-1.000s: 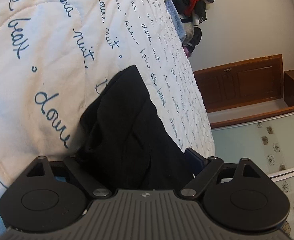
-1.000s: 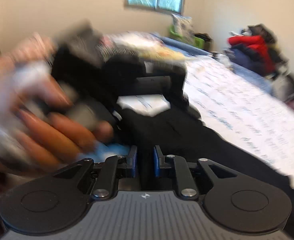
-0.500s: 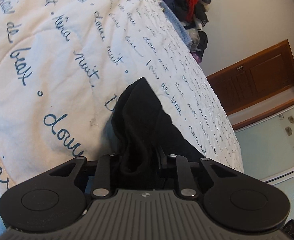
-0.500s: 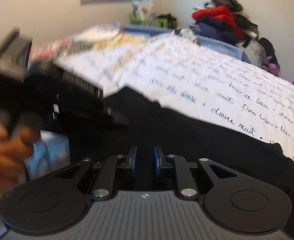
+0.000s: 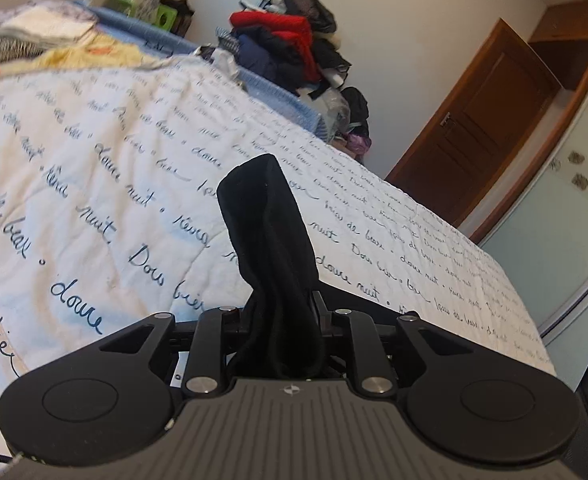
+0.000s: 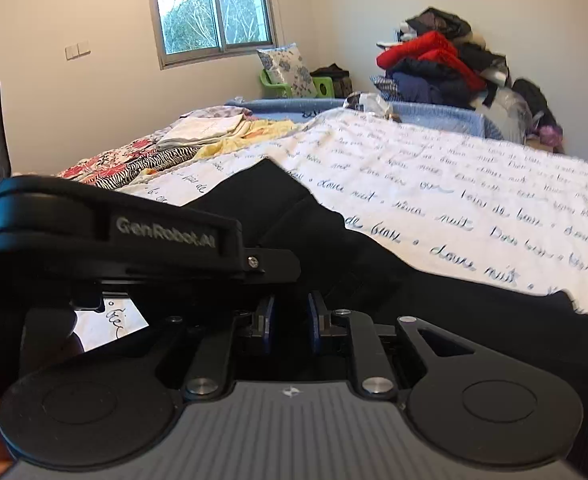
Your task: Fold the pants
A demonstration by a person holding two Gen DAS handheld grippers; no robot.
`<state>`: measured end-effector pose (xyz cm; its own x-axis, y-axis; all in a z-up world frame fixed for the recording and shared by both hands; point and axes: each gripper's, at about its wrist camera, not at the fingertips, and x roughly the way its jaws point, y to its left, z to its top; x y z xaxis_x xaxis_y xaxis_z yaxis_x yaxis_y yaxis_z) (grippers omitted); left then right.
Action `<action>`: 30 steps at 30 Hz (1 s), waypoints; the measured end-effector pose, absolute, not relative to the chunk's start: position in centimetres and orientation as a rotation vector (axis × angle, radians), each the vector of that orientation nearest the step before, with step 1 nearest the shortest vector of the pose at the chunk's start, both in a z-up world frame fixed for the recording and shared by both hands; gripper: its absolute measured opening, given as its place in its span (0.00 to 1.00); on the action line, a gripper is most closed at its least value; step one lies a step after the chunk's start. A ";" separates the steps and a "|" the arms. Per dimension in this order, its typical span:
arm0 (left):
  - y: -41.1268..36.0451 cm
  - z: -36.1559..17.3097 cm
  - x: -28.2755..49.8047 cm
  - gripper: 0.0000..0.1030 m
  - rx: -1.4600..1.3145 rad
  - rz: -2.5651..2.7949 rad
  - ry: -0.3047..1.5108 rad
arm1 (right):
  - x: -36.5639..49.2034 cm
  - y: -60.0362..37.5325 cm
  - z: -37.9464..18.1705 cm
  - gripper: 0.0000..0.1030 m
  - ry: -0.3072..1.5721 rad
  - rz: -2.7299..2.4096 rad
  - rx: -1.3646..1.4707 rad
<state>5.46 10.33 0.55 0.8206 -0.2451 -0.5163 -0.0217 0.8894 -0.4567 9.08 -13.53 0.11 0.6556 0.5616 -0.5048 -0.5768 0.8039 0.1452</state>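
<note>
In the lower centre of the frame the left gripper (image 5: 282, 316), its jaws just having closed, pinches a bunch of the black pants (image 5: 268, 240), which stands up over the white script-printed quilt (image 5: 94, 184), with a clothes pile (image 5: 294, 52) at upper centre.

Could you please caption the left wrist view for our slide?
Left gripper shut on bunched black pants above the script-printed quilt.

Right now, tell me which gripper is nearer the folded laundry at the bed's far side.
Left, probably. The left gripper, jaws just closed on the black pants, sits toward the folded laundry; the right gripper, also shut on them, is beside it, farther off.
</note>
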 end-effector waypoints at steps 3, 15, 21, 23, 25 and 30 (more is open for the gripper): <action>9.0 1.2 4.6 0.25 -0.440 -0.147 0.575 | 8.4 -14.5 0.7 0.17 0.538 0.629 -0.029; 2.5 4.3 2.6 0.25 -0.335 -0.265 0.486 | 5.9 -19.6 3.4 0.17 0.455 0.516 0.028; -0.7 4.7 2.8 0.27 -0.287 -0.323 0.481 | 5.4 -22.0 3.5 0.17 0.437 0.459 0.064; -2.0 5.0 2.8 0.28 -0.267 -0.347 0.478 | 5.2 -22.9 3.6 0.17 0.430 0.438 0.074; -3.3 5.2 2.7 0.28 -0.251 -0.369 0.471 | 5.0 -23.8 3.8 0.17 0.421 0.417 0.081; -6.9 5.4 2.3 0.31 -0.197 -0.423 0.451 | 4.5 -26.4 3.8 0.17 0.398 0.357 0.105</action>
<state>2.31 -6.95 5.38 0.8152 -0.4371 -0.3800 0.3511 0.8947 -0.2760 4.54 -26.45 3.84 0.8607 0.3601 -0.3599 -0.3194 0.9324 0.1693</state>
